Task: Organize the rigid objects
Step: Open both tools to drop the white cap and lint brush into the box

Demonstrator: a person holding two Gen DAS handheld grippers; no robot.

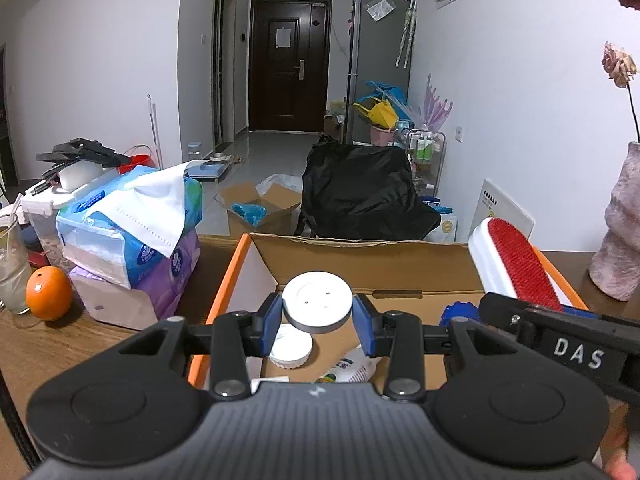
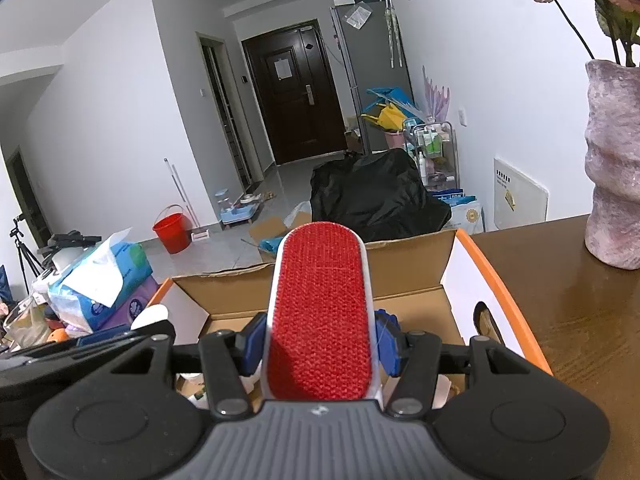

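Note:
My left gripper (image 1: 318, 314) is shut on a round white disc with a grey rim (image 1: 317, 302), held above the open cardboard box (image 1: 360, 264) with orange edges. Inside the box lie a white ridged lid (image 1: 291, 348) and a printed white packet (image 1: 352, 366). My right gripper (image 2: 322, 342) is shut on a white lint brush with a red pad (image 2: 320, 312), also over the box (image 2: 404, 276). In the left wrist view the same brush (image 1: 510, 264) and the right gripper (image 1: 520, 312) show at the right, above the box's right side.
Stacked tissue packs (image 1: 132, 232), an orange (image 1: 49, 294) and a glass (image 1: 12, 268) stand left of the box on the wooden table (image 2: 568, 304). A pink vase (image 2: 614, 168) with flowers stands at the right. A black bag (image 1: 364, 196) sits on the floor beyond the table.

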